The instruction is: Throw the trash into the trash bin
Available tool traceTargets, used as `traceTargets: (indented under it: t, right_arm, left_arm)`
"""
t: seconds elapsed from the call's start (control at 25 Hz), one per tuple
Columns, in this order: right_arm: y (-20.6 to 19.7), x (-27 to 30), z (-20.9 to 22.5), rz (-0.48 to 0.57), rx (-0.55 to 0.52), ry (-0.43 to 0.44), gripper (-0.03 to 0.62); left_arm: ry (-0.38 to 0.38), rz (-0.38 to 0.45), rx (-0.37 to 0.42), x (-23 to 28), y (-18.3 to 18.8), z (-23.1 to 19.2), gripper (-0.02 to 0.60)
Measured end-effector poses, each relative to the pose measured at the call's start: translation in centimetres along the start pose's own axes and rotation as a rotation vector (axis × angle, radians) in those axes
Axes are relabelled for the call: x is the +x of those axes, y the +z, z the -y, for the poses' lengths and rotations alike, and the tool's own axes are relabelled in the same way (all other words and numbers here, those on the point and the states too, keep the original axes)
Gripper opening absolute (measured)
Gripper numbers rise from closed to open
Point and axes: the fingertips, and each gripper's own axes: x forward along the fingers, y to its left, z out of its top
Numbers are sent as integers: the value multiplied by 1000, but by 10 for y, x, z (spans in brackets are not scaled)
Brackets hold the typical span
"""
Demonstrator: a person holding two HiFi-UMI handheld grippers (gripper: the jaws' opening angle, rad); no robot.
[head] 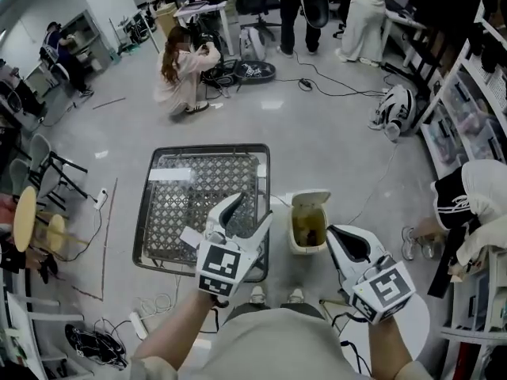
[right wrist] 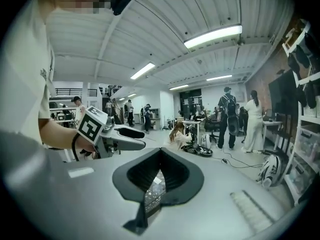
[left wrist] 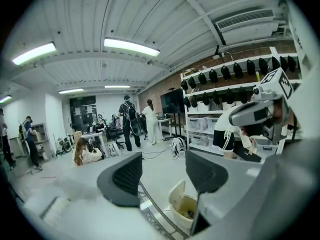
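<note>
A cream trash bin stands on the floor with its lid tipped back, and dark trash lies inside it. My left gripper hovers over the right edge of a wire-mesh table, jaws open and empty. In the left gripper view the left gripper points out level across the room, with the bin low between its jaws. My right gripper is held just right of the bin. The right gripper has its tips touching in its own view, with nothing held.
The metal mesh table stands left of the bin. A person crouches on the floor beyond it, and others stand further back. Another person bends by the shelves at right. Cables and a stool are on the floor.
</note>
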Motion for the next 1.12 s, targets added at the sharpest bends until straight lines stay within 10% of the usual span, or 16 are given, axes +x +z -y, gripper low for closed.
traceTargets:
  t: [0.6, 1.12]
  right_arm:
    - [68, 12, -19, 133, -60, 28, 3]
    - [62, 39, -12, 107, -133, 48, 3]
  left_arm:
    - [161, 134, 39, -81, 56, -41, 281]
    - [366, 83, -187, -91, 16, -119, 305]
